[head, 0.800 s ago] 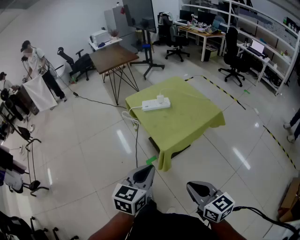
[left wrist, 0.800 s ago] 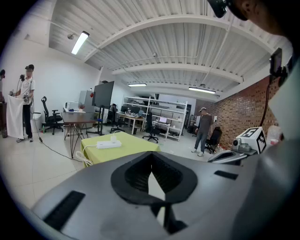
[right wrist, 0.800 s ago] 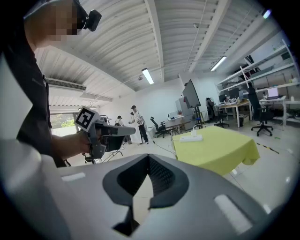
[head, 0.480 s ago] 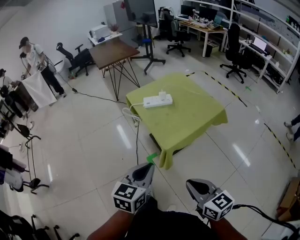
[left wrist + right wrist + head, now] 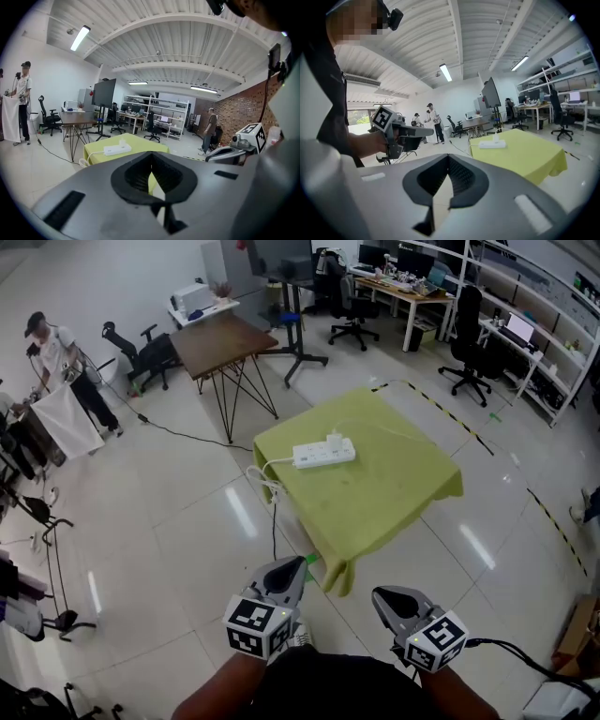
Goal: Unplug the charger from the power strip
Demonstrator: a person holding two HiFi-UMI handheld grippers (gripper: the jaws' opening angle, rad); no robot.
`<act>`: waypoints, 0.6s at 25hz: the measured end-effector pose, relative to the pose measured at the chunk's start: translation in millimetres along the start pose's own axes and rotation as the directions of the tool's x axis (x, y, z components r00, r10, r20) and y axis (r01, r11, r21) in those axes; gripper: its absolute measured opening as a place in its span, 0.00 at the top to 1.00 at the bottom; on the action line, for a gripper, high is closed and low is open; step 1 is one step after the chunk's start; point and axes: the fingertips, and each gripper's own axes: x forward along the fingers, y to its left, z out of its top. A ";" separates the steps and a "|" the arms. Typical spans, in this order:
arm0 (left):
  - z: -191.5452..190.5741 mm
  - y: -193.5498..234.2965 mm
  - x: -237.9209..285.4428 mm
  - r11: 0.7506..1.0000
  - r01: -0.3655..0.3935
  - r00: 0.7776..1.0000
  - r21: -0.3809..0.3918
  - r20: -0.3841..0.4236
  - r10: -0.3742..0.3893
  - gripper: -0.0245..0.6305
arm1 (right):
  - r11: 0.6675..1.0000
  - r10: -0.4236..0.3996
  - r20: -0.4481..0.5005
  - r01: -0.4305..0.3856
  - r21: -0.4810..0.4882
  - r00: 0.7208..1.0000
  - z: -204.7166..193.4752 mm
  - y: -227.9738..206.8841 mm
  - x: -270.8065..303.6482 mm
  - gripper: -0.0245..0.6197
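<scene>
A white power strip point(image 5: 323, 455) lies on a low table under a yellow-green cloth point(image 5: 394, 493), several steps ahead of me. A white charger point(image 5: 335, 440) stands plugged into its right part. The strip's white cable point(image 5: 262, 474) hangs off the table's left edge to the floor. My left gripper point(image 5: 286, 570) and right gripper point(image 5: 389, 599) are held side by side at the bottom of the head view, both shut and empty, far short of the table. The left gripper view shows the strip point(image 5: 117, 149) small beyond its jaws; the right gripper view shows the strip point(image 5: 492, 144) too.
A brown wooden table point(image 5: 223, 341) and a screen on a wheeled stand point(image 5: 291, 296) stand behind the cloth table. A person point(image 5: 56, 352) with a white sheet is at far left. Office chairs and desks line the back right. Black-yellow tape point(image 5: 441, 418) marks the floor.
In the head view the cloth table and strip have drifted slightly right and down, a bit nearer. Both grippers stay shut at the bottom of the frame.
</scene>
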 end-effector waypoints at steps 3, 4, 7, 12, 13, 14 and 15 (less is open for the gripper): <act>5.3 32.1 10.4 1.000 0.022 1.000 0.006 -0.002 -0.022 0.95 | 0.999 -0.042 0.006 0.042 -0.018 0.999 16.3 -9.9 32.4 0.96; 6.2 43.0 13.1 1.000 0.029 1.000 0.008 -0.003 -0.029 0.95 | 0.998 -0.060 0.009 0.060 -0.024 0.998 21.3 -13.7 43.1 0.96; 6.8 70.1 19.7 0.998 0.055 0.998 0.007 -0.010 -0.055 0.95 | 0.992 -0.119 0.017 0.119 -0.038 0.993 31.7 -27.7 71.6 0.96; 2.2 102.9 34.5 0.998 0.067 0.997 -0.003 -0.041 -0.067 0.95 | 0.980 -0.193 0.005 0.193 -0.040 0.981 42.5 -63.5 118.7 0.92; 1.7 106.1 38.6 0.998 0.066 0.997 -0.010 -0.043 -0.067 0.95 | 0.979 -0.201 -0.010 0.201 -0.042 0.979 42.9 -73.5 128.2 0.90; 1.1 108.3 42.9 0.998 0.066 0.997 -0.017 -0.044 -0.067 0.95 | 0.977 -0.209 -0.026 0.207 -0.046 0.978 42.6 -84.5 137.9 0.88; 0.3 110.2 47.3 0.998 0.065 0.997 -0.024 -0.044 -0.066 0.95 | 0.976 -0.216 -0.041 0.214 -0.051 0.976 42.1 -96.1 147.9 0.86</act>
